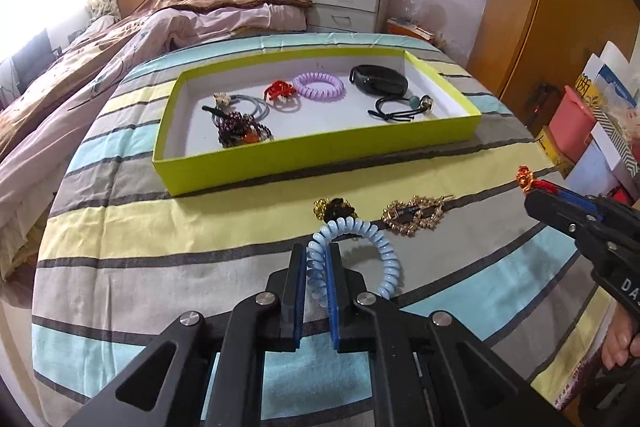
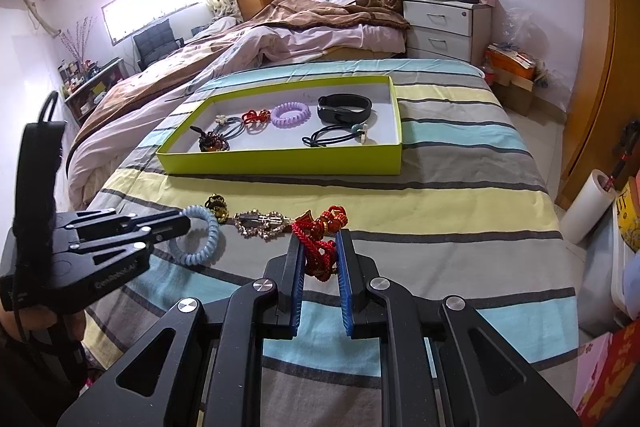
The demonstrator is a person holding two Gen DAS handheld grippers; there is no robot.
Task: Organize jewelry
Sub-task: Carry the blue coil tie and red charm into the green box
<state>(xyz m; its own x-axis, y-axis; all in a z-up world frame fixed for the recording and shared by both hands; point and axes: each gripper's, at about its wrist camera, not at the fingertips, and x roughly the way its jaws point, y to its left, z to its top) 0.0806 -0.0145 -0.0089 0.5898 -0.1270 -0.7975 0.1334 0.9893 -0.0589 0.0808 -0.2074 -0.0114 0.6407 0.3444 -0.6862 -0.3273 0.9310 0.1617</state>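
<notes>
My left gripper (image 1: 317, 255) is shut on a light blue spiral hair tie (image 1: 384, 259), held just above the striped bedspread; it also shows in the right wrist view (image 2: 200, 239). My right gripper (image 2: 319, 243) is shut on a red knotted cord ornament (image 2: 320, 247), seen at the far right of the left wrist view (image 1: 530, 182). A gold hair clip (image 1: 414, 214) and a black-and-gold hair tie (image 1: 334, 209) lie on the bedspread. The green-walled tray (image 1: 320, 151) holds several pieces: a purple spiral tie (image 1: 318, 85), a black band (image 1: 378, 79), and hair ties.
The striped bedspread (image 1: 160, 235) covers the surface under the tray. A second bed with a brown blanket (image 1: 200, 3) lies behind. White drawers (image 1: 346, 5) stand at the back. Boxes and books (image 1: 592, 123) are stacked on the right.
</notes>
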